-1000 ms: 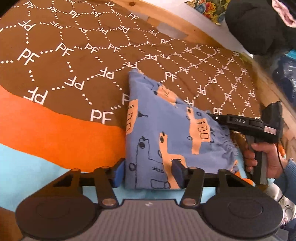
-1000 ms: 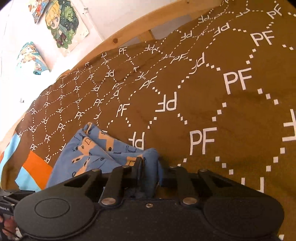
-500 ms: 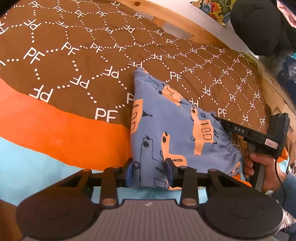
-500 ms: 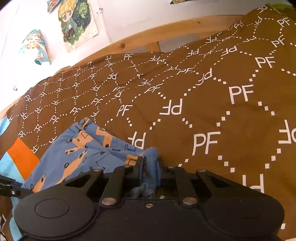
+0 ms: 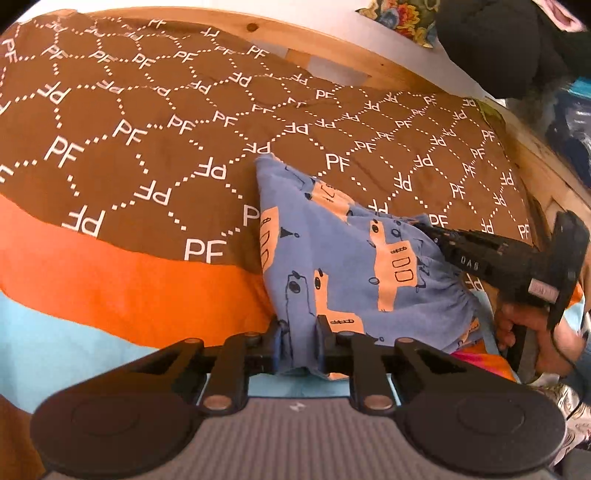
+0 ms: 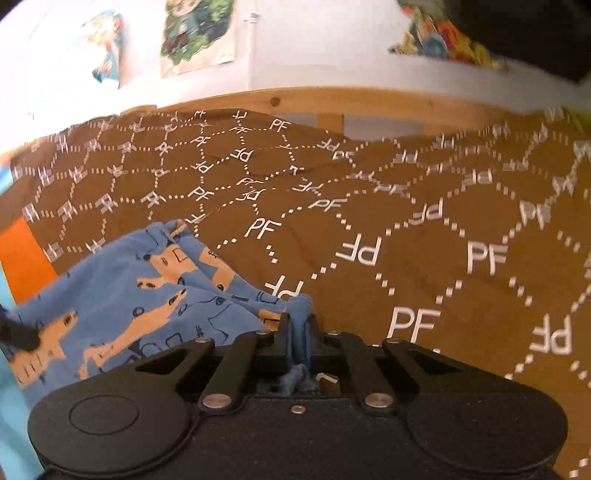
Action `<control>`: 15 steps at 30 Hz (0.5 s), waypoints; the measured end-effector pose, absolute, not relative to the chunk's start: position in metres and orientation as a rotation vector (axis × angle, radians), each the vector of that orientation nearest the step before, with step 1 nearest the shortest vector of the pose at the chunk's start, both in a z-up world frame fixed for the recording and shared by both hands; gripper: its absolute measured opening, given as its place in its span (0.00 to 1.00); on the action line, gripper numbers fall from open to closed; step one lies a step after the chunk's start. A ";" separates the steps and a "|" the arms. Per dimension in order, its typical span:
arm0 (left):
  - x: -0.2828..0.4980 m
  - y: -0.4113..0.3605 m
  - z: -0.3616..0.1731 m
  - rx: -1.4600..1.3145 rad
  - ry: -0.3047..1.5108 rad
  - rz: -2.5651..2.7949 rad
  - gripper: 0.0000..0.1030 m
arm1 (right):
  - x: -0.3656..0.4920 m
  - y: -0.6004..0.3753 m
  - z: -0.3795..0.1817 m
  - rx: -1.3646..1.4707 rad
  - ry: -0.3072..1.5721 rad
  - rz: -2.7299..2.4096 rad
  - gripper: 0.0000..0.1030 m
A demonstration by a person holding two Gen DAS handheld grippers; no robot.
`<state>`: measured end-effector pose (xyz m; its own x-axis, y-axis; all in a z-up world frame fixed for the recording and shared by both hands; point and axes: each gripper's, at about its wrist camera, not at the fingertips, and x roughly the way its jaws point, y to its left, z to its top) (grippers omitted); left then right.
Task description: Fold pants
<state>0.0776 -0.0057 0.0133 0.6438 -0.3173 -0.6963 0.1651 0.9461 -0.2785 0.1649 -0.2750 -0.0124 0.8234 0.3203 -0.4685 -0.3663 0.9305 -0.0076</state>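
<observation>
Blue pants (image 5: 351, 266) with orange figures lie folded on the brown bedspread (image 5: 147, 122). In the left wrist view my left gripper (image 5: 298, 332) sits at their near edge, and its jaws are closing with a fold of the blue cloth filling the gap between the pads. To the right, a hand (image 5: 524, 325) holds my right gripper (image 5: 430, 229), whose tips bite into the gathered waistband corner. The right wrist view shows that gripper (image 6: 299, 325) shut, with a bunched strip of the pants (image 6: 140, 295) pinched between its fingers.
The bedspread has a white PF pattern, an orange band (image 5: 110, 280) and a light blue strip (image 5: 55, 343) near me. A wooden bed rail (image 6: 332, 101) runs along the far side under a wall with posters (image 6: 199, 33). A dark bundle (image 5: 498, 40) sits at the back right.
My left jaws have narrowed from wide apart to tight around the near edge of the pants. The right gripper has rolled towards level and shifted sideways, still holding the waistband corner.
</observation>
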 end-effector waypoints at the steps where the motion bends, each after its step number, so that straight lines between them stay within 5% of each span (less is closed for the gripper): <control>1: 0.077 -0.005 0.013 -0.202 0.828 -0.276 0.18 | 0.161 -0.269 -0.012 -0.137 0.461 0.352 0.05; 15: 0.062 -0.021 0.048 -0.087 0.677 -0.309 0.17 | 0.134 -0.248 0.039 -0.407 0.233 0.373 0.05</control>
<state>0.0624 -0.0205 0.0482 0.7359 -0.3094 -0.6023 0.2529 0.9507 -0.1794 0.1337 -0.2484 0.0388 0.9063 0.3049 -0.2928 -0.3969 0.8521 -0.3411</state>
